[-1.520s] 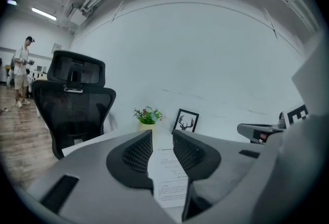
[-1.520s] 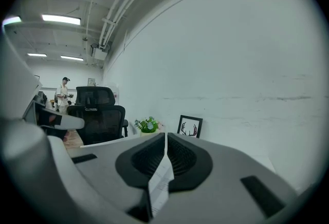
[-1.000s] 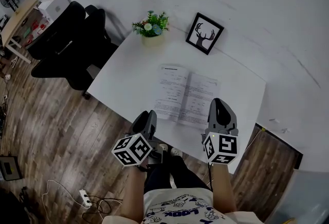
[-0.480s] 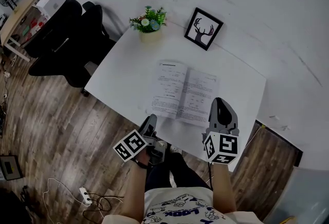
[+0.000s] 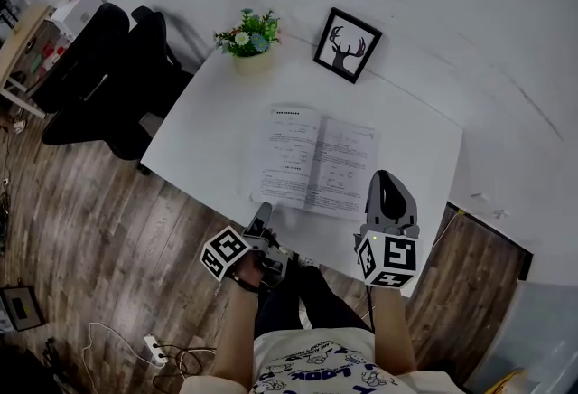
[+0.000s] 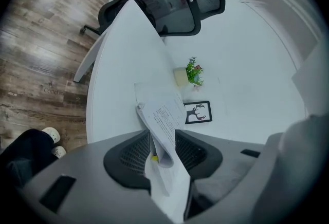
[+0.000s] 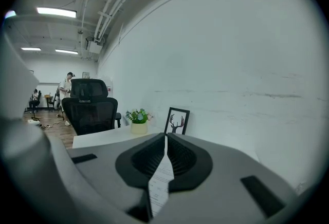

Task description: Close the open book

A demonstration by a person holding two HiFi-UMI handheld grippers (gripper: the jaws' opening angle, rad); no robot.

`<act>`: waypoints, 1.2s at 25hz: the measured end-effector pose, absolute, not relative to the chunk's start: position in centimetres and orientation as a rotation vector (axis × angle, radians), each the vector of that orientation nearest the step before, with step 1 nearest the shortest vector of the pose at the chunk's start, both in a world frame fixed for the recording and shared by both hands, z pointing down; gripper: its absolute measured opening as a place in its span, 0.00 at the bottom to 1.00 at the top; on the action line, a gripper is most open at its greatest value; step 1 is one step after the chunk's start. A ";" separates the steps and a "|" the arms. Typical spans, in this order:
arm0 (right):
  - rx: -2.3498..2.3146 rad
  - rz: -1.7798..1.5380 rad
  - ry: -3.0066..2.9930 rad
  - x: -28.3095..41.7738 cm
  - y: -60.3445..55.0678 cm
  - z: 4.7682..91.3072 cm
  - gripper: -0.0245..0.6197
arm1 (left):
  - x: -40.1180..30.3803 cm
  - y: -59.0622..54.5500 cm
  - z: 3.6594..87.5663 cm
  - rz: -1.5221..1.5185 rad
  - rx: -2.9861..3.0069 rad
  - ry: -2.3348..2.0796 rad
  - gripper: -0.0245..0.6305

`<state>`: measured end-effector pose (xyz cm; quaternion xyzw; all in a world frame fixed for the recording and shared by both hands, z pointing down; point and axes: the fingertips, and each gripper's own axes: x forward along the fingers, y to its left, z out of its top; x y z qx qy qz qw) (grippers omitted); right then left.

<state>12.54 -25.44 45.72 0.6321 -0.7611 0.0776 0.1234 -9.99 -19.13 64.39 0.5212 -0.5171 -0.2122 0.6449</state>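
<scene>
book (image 6: 165, 114) edge between left tool (image 6: 162, 136) jaws; just opening

White table (image 5: 206, 141): book (image 5: 316, 162), plant (image 5: 247, 38), frame (image 5: 347, 44)

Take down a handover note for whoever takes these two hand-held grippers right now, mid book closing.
Left hand-held gripper: jaws have just been opening, now apart, left-page edge of the book between them, unpinched.
Right hand-held gripper: shut on the right-page edge.
Book lies open on the white table.
Done: both edges reached. Left: fold one side over, close it.
</scene>
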 end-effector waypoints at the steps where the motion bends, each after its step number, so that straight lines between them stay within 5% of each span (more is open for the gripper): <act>1: 1.847 0.227 -2.215 12.7 -25.4 45.7 0.09 | -10.0 -19.2 64.6 -0.485 1.178 -1.174 0.24; 30: 1.869 0.228 -2.152 13.9 -25.8 46.2 0.09 | -10.6 -21.8 67.5 -0.571 1.033 -1.127 0.25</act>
